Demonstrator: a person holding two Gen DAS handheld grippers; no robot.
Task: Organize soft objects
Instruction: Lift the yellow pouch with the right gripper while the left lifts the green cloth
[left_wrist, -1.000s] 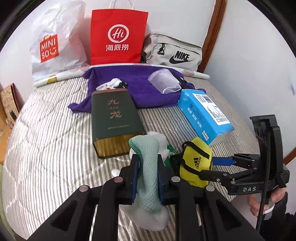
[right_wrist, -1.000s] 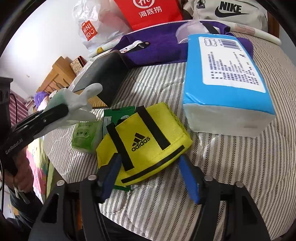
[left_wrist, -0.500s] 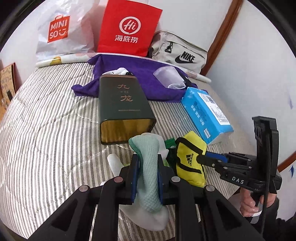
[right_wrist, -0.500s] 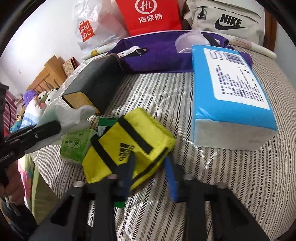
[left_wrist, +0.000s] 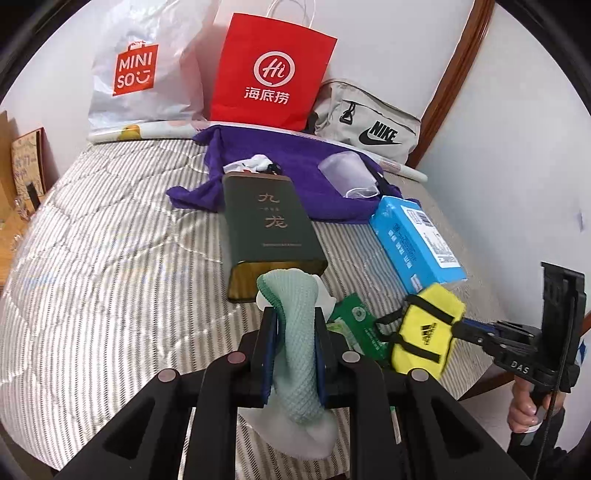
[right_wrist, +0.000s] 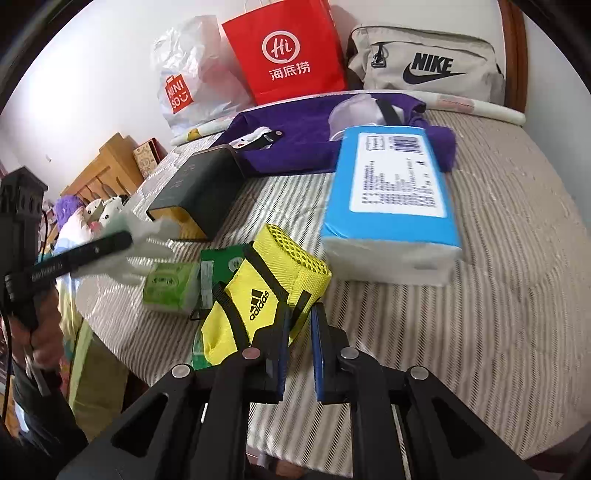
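Bed (left_wrist: 96, 280): striped quilted cover, soft, carries everything.

Purple towel (left_wrist: 295, 173): plush, rumpled, spread at the far side before the red paper bag (left_wrist: 271, 70).

Dark green box (left_wrist: 267, 229): rigid, flat-sided, lying mid-bed.

Blue tissue pack (right_wrist: 395, 206): slick film wrap, blocky but squashy, just beyond the pouch.

Yellow pouch (right_wrist: 258, 291): woven fabric, mesh top, black straps. It hangs tilted at the near bed edge, above a green packet (right_wrist: 170, 284). Right gripper (right_wrist: 299, 354): fingers pinched nearly together on the pouch's lower corner.

Pale green cloth (left_wrist: 297, 332): waffle knit, limp, draped over white fabric. Left gripper (left_wrist: 293, 354): fingers clamped on it, narrow gap.

Step, as judged: both soft items grasped, pickup in hand. Next move likely calls for carrying each to a grouping spot, perhaps the towel, keeping the corner pinch firm so the pouch does not slip.
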